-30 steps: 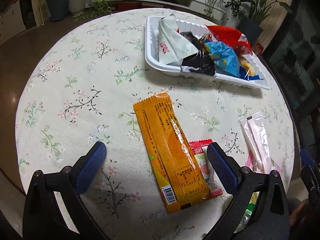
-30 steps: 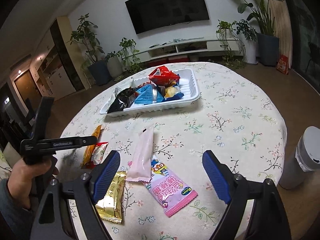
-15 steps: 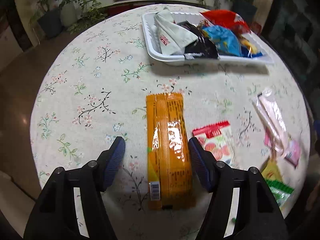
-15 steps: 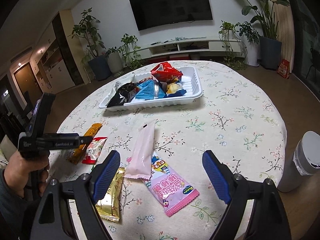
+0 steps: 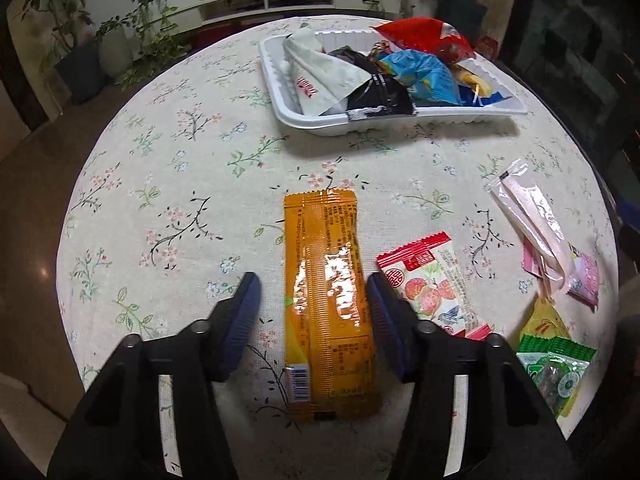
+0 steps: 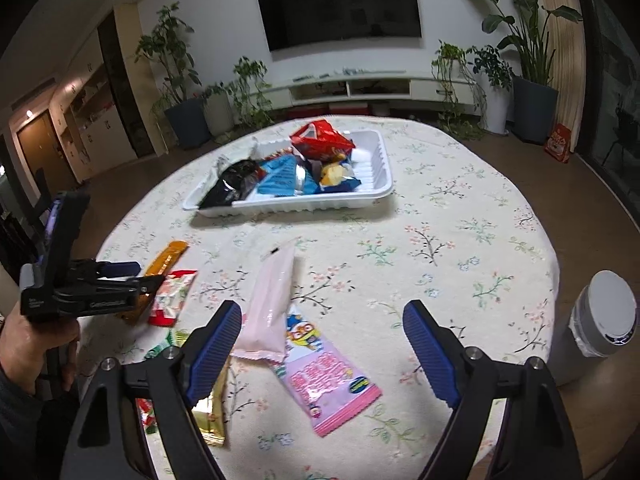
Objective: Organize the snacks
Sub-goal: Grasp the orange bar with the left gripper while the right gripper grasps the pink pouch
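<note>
An orange snack packet (image 5: pixel 328 300) lies lengthwise on the flowered tablecloth, between the jaws of my left gripper (image 5: pixel 311 284). Those jaws are closing: the right pad is at the packet's edge and a gap remains at the left pad. In the right wrist view the left gripper (image 6: pixel 140 276) hangs low over the orange packet (image 6: pixel 166 256). My right gripper (image 6: pixel 322 312) is wide and closing slightly above a long pale pink packet (image 6: pixel 272 300) and a pink cartoon packet (image 6: pixel 324 376), touching neither. The white tray (image 5: pixel 400 120) holds several snack bags.
A red-and-white strawberry packet (image 5: pixel 432 284) lies just right of the left gripper, and a green-and-yellow packet (image 5: pixel 552 352) lies near the table edge. A gold packet (image 6: pixel 212 412) sits under my right gripper's left finger. A grey cylinder (image 6: pixel 600 312) stands beside the table.
The left jaws have narrowed from wide open to close around the orange packet, and the wrist has rolled so the packet lines up straight between them. The right jaws have narrowed slightly.
</note>
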The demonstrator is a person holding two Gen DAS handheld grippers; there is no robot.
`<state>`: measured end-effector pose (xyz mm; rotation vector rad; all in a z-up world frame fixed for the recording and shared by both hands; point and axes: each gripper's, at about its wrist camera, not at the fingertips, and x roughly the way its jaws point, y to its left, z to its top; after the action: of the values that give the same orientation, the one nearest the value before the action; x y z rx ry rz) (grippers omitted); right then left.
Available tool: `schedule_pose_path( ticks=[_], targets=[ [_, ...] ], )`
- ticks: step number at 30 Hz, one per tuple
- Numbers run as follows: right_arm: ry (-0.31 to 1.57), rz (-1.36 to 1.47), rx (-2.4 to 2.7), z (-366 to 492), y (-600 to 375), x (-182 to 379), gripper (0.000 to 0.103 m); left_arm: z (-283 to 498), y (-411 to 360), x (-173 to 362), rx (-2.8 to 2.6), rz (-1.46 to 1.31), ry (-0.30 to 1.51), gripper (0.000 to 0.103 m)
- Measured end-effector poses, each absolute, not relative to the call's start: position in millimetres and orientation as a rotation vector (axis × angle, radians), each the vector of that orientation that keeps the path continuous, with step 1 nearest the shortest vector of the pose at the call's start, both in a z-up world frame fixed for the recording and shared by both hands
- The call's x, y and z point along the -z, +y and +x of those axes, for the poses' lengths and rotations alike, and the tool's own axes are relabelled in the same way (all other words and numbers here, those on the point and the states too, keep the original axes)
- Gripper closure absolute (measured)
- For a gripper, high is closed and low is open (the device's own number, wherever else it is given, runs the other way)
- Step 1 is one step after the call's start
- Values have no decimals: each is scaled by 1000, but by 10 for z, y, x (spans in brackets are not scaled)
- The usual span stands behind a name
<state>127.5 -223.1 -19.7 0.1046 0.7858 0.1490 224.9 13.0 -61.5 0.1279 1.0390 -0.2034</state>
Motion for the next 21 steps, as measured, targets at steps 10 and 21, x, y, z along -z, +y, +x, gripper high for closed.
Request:
schedule_pose_path(
  ticks=[10,21],
  targets=[
    [944,-35,-196,1742,-1768,311,24,2139,243,606,251,118,996,73],
    [1078,-90,-172,1976,-1627,639,48,2101,360,603,287,75,974,80]
  ],
)
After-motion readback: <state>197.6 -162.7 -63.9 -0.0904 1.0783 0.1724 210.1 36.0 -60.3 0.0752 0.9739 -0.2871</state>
